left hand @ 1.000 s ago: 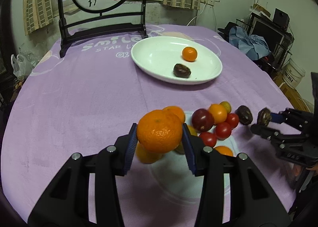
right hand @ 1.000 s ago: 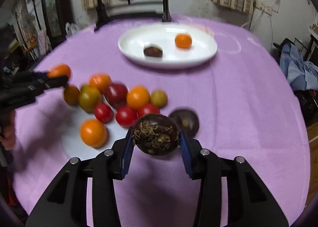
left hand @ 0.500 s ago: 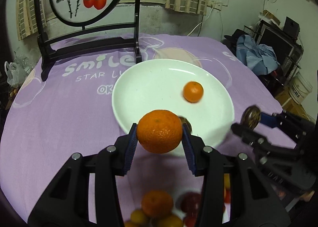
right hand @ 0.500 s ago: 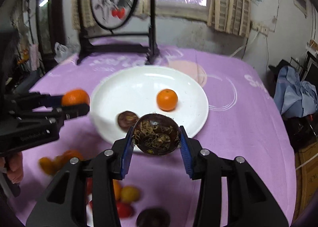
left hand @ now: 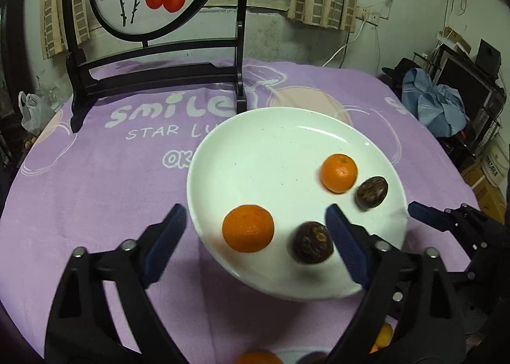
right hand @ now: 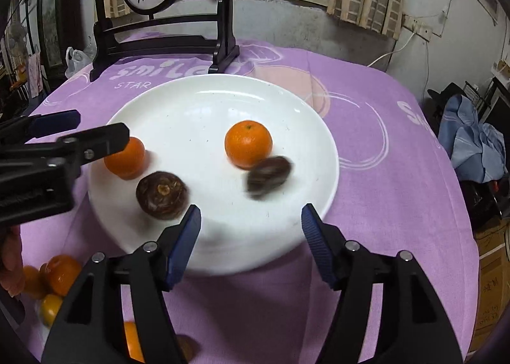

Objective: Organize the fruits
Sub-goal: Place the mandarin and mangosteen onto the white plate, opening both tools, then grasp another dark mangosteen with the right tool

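The bench (left hand: 95, 192), under its purple cloth, is carrying the white plate (left hand: 255, 147), which is holding two oranges and two dark brown fruits. My left gripper (left hand: 255, 230) is hanging over the plate's near rim, its jaws having just been opening wide, with the near orange (left hand: 248, 227) lying loose between them. My right gripper (right hand: 250, 224) has also just been opening, gripping nothing, while the blurred dark fruit (right hand: 269, 175) is sitting on the plate beyond its tips, touching the far orange (right hand: 248, 144).
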### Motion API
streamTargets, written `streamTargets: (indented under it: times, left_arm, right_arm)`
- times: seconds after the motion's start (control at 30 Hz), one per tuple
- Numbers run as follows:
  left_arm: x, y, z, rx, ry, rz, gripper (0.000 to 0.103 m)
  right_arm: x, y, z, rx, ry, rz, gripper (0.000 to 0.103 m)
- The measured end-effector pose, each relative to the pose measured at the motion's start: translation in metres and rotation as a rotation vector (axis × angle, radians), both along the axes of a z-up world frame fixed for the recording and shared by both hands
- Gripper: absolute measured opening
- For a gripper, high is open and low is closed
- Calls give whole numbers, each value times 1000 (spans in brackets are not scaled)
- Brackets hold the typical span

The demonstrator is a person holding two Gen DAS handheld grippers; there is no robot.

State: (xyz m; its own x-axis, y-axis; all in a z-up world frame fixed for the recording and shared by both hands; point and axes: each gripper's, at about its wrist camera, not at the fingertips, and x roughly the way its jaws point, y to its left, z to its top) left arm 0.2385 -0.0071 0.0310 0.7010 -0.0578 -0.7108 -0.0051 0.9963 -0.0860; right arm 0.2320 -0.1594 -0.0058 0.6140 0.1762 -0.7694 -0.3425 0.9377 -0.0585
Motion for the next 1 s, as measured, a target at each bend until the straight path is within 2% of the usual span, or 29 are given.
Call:
streamTargets:
  times: [0.1,0.3,0.47,0.6,0.9,1.0]
  left_arm:
    - [-21,5,6,-16,-15,7,97]
    - [-71,18,6,0,-24,20,101]
    - [-115,30,1,27,-46,45,101]
    - [-140,41,-7,0,-35,53,101]
    - [-164,54,-25,-20,-6,45,101]
    - [-165,58,-30,-33,0,53,101]
  right_arm:
    - [-16,-8,6,27,-3,0,66]
    - [-60,-32,16,60,-23,-12,66]
    - [-98,-51,13,120,-27,-34,66]
    - [-117,-59,4,150,1,-47,66]
    - [-156,-56,-12,71,21,-19,66]
    - [-155,-48,-21,4,42,-8,66]
